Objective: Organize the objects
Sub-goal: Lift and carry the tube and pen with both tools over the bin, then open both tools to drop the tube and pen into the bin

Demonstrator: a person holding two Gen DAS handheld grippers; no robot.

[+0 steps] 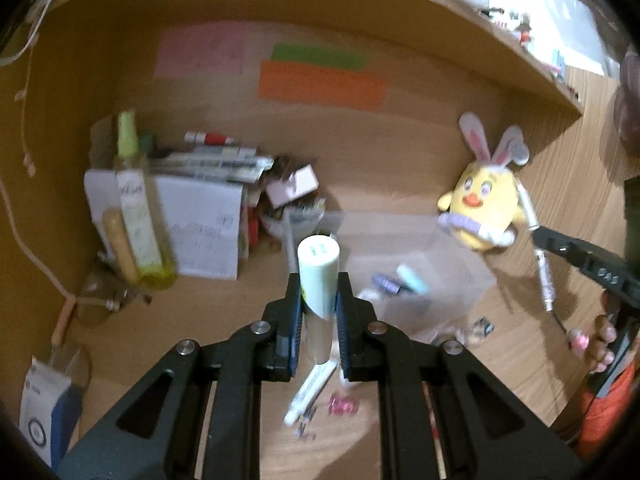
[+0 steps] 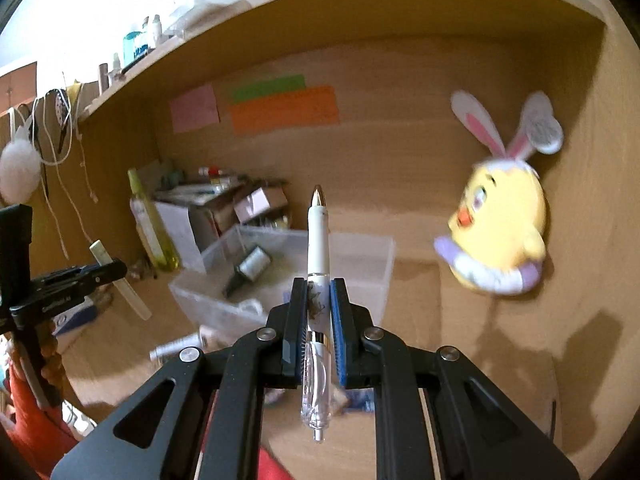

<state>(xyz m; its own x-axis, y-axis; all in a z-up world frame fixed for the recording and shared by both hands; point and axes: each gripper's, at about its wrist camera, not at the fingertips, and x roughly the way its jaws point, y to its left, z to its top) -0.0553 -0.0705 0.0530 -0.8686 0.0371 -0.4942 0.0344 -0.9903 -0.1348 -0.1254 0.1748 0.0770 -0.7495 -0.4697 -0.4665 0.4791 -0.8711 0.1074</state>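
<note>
White pen (image 2: 318, 256), clamped in the right claw (image 2: 318, 312), and pale-green capped tube (image 1: 318, 276), clamped in the left claw (image 1: 318, 300), are held above the desk (image 1: 400, 400). Clear bin (image 2: 360, 264) already holds some items; loose pens (image 1: 310, 394) remain below. Plush chick (image 2: 500, 232) flanks the path.

Left hand-held gripper (image 1: 319, 292): black arms, blue pads, closed on a pale mint-capped tube (image 1: 319, 268) with a white body. Right hand-held gripper (image 2: 319, 304): same black and blue, clamping a white pen (image 2: 318, 240) with a silver tip and clear barrel. Above the clear plastic bin (image 2: 360, 256): pink (image 2: 195, 113), green (image 2: 268, 87) and orange (image 2: 285, 109) paper notes. Right of the bin: yellow plush chick (image 2: 500, 224), orange beak, white-and-pink rabbit ears, lilac trim. Tabletop (image 2: 416, 292): light wood grain
</note>
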